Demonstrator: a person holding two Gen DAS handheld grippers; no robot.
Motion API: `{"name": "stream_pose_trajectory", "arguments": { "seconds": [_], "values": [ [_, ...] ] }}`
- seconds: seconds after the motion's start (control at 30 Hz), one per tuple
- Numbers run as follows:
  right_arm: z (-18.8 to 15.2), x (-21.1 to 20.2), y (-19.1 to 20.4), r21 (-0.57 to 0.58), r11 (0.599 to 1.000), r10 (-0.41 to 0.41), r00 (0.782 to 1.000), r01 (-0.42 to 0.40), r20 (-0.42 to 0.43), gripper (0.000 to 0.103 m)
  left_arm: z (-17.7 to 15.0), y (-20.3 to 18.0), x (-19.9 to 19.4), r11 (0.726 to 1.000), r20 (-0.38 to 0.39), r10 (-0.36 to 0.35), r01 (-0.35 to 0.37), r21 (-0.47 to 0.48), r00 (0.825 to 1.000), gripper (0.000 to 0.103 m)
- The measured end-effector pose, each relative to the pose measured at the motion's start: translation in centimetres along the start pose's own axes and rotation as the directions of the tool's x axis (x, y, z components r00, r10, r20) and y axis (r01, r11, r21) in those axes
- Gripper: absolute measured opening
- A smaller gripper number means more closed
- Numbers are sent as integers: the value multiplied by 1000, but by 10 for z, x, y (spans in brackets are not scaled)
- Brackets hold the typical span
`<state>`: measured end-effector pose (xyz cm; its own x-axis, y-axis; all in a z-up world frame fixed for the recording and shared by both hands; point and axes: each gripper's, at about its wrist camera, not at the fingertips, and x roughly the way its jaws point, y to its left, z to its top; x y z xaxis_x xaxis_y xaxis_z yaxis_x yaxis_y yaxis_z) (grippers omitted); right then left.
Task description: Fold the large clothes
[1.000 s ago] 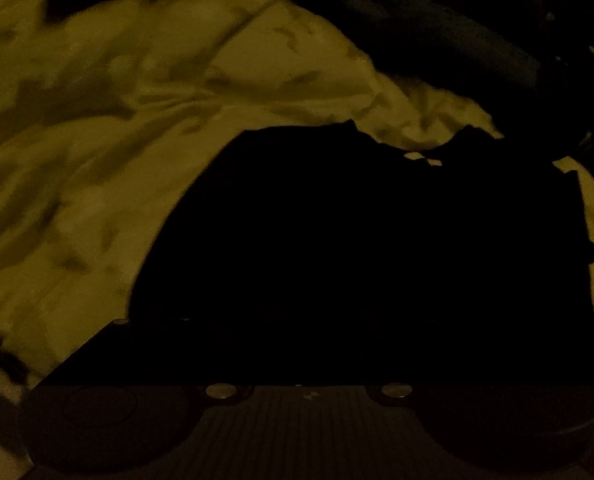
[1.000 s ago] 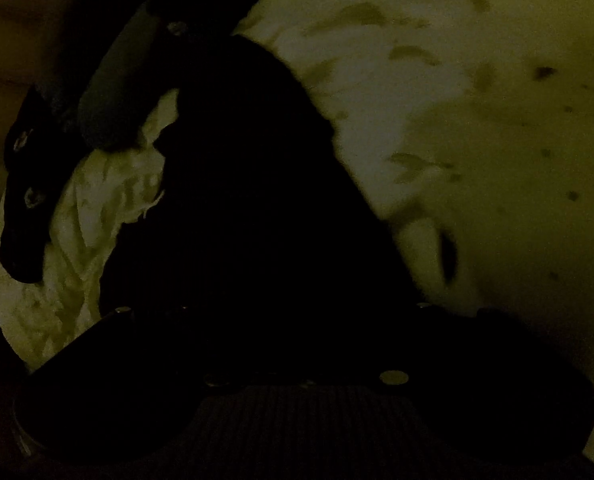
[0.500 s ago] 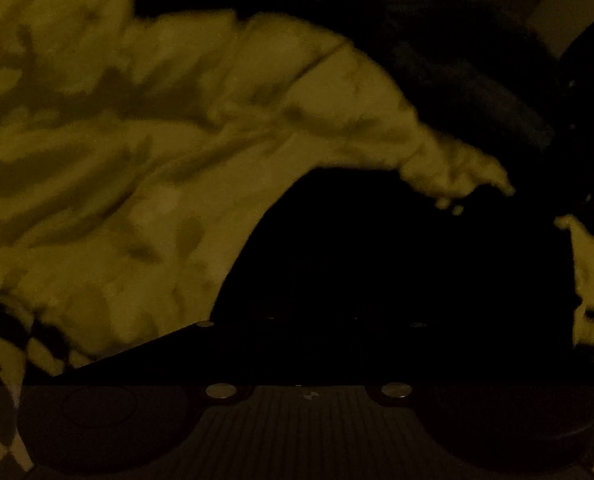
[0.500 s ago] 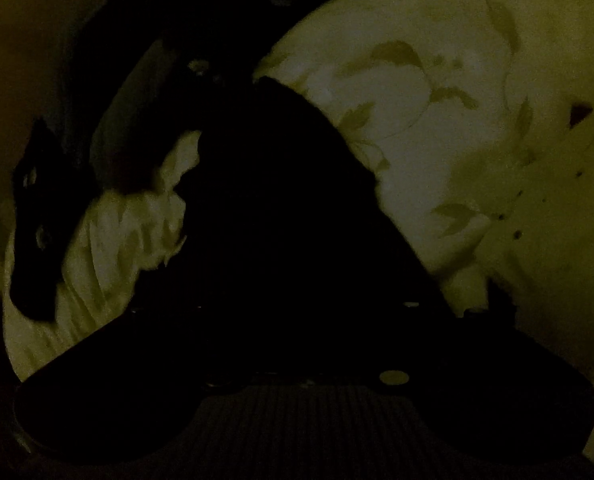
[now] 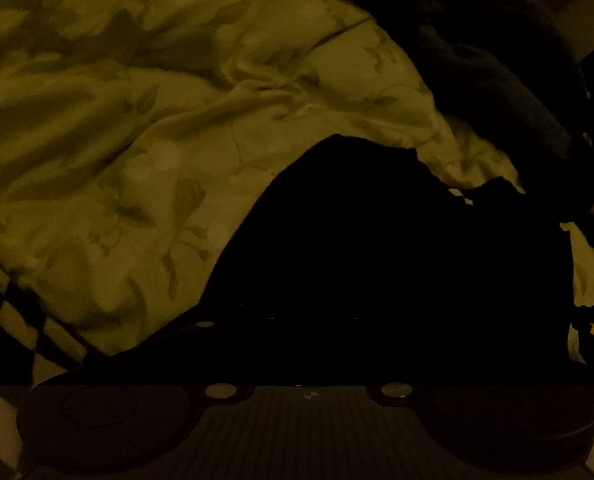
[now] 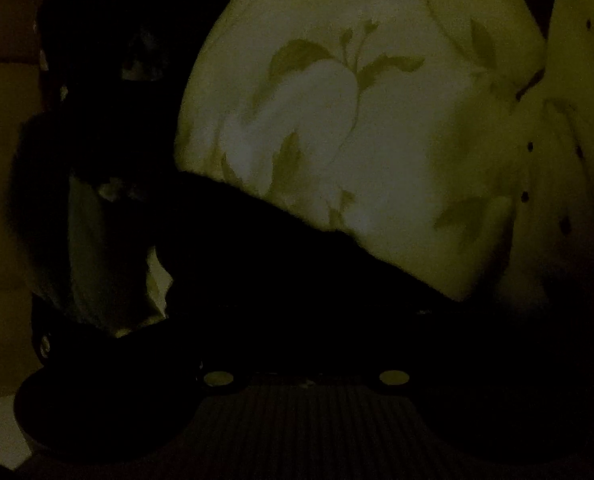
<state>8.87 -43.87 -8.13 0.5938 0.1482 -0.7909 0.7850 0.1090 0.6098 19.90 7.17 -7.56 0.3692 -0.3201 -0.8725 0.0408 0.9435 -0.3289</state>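
The scene is very dark. A black garment [image 5: 397,248] fills the space in front of my left gripper [image 5: 309,320] and hides its fingers. It lies on a pale floral bedcover [image 5: 137,160]. In the right wrist view the same black garment [image 6: 297,280] covers my right gripper [image 6: 305,320], whose fingers merge with the dark cloth. It stretches leftward and up toward another dark shape [image 6: 97,120]. I cannot make out either pair of jaws.
The floral bedcover [image 6: 377,120] is rumpled, with folds. A checkered cloth [image 5: 13,320] lies at the lower left. A pale dotted fabric [image 6: 577,120] is at the right. Dark shapes [image 5: 517,80] sit at the upper right.
Both views shifted. In the left view the black garment's outline rose and fell against the bedcover. In the right view the garment's edge dropped lower and the bedcover came closer.
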Motion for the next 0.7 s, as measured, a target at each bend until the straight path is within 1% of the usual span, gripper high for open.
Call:
{"name": "stream_pose_trajectory", "arguments": {
  "seconds": [0.1, 0.23, 0.27, 0.37, 0.43, 0.53, 0.57, 0.6, 0.63, 0.67, 0.7],
  "values": [
    [2, -13, 4, -45, 999, 21, 999, -19, 46, 5, -2, 0, -4, 1000, -8, -6, 6, -10, 1000, 47],
    [9, -33, 6, -112, 993, 33, 997, -25, 68, 5, -12, -1, -10, 998, -32, -43, 42, -36, 999, 47],
    [12, -36, 6, -133, 991, 27, 998, -19, 63, 5, -16, -3, -9, 999, -46, -40, 39, -28, 998, 46],
    [18, -31, 7, -212, 976, -34, 999, 41, 37, 5, -27, -4, 3, 1000, -83, -4, 3, -11, 997, 47],
    [19, -24, 5, -223, 973, -57, 998, 57, 6, 6, -32, 0, 14, 999, -106, 6, -10, -33, 994, 48],
    [12, -21, 7, -245, 965, -93, 996, 93, 12, 8, -34, 6, 24, 998, -143, 28, -35, -45, 989, 50],
    [10, -21, 9, -268, 957, -110, 994, 110, 18, 8, -35, 7, 24, 998, -144, 30, -37, -46, 989, 62],
    [8, -20, 11, -285, 951, -121, 992, 122, 22, 11, -35, 10, 22, 998, -140, 34, -41, -47, 990, 82],
    [6, -21, 12, -301, 944, -132, 991, 134, 26, 17, -35, 12, 19, 997, -136, 44, -52, -51, 990, 88],
    [5, -24, 13, -317, 938, -141, 989, 144, 32, 21, -35, 16, 14, 997, -129, 49, -57, -59, 990, 99],
    [4, -28, 14, -326, 934, -142, 989, 145, 35, 30, -35, 21, 8, 996, -119, 49, -58, -74, 992, 102]
  ]
}}
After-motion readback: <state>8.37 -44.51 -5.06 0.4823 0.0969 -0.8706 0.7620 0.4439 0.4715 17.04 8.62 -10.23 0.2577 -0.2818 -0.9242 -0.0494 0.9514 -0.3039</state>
